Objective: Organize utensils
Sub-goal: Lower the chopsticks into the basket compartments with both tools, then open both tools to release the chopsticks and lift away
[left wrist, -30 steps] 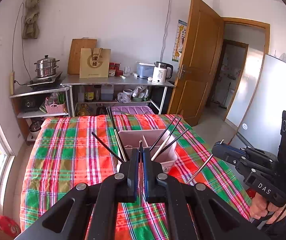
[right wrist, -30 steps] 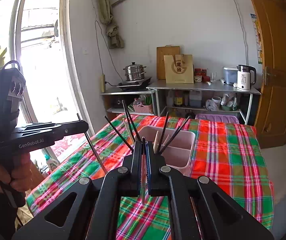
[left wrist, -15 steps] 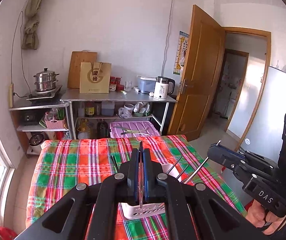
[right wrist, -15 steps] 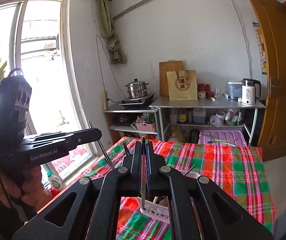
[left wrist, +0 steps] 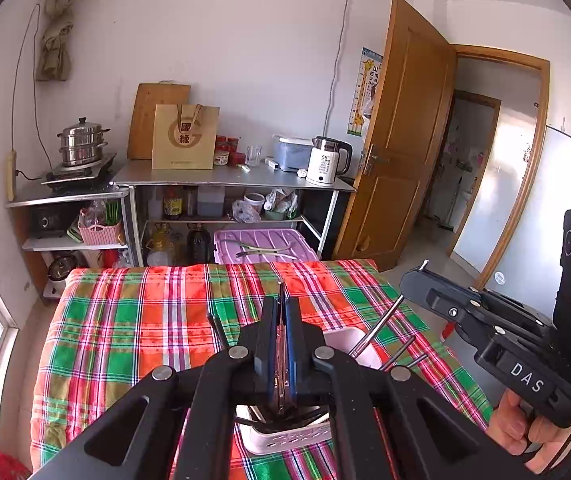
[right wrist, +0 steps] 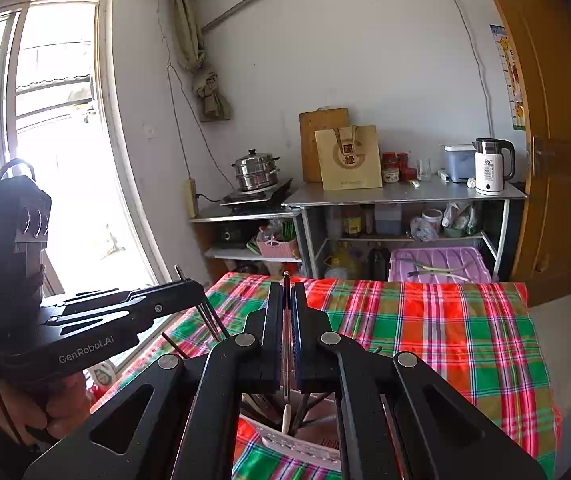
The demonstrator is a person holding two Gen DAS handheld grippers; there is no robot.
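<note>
Both hand-held grippers are closed. Seen from the left wrist, the black left gripper (left wrist: 281, 308) has its two blue-padded fingers drawn together on a thin metal utensil shaft (left wrist: 282, 360) that runs between the pads and projects just beyond the tips; which kind of utensil it is cannot be told. Seen from the right wrist, the black right gripper (right wrist: 286, 296) is likewise clamped on a slender utensil (right wrist: 285, 412) with a red tip above the fingers and a white end hanging below them. Each gripper hangs above the pale pink perforated plastic utensil caddy (left wrist: 285, 438), which stands on the near part of the table under the red, green and white plaid tablecloth (left wrist: 133, 320). Several dark chopsticks (left wrist: 399, 350) and a silver rod (left wrist: 377, 326) lean out of the caddy at angles. In the left wrist view the right gripper appears at the right edge, held by a hand (left wrist: 525, 436); in the right wrist view the left gripper (right wrist: 189, 286) appears at the left, also held by a hand (right wrist: 45, 412). Against the far wall stands a steel shelf unit (left wrist: 225, 178) carrying a white electric kettle (left wrist: 325, 162) and a tan paper bag (left wrist: 185, 136).
</note>
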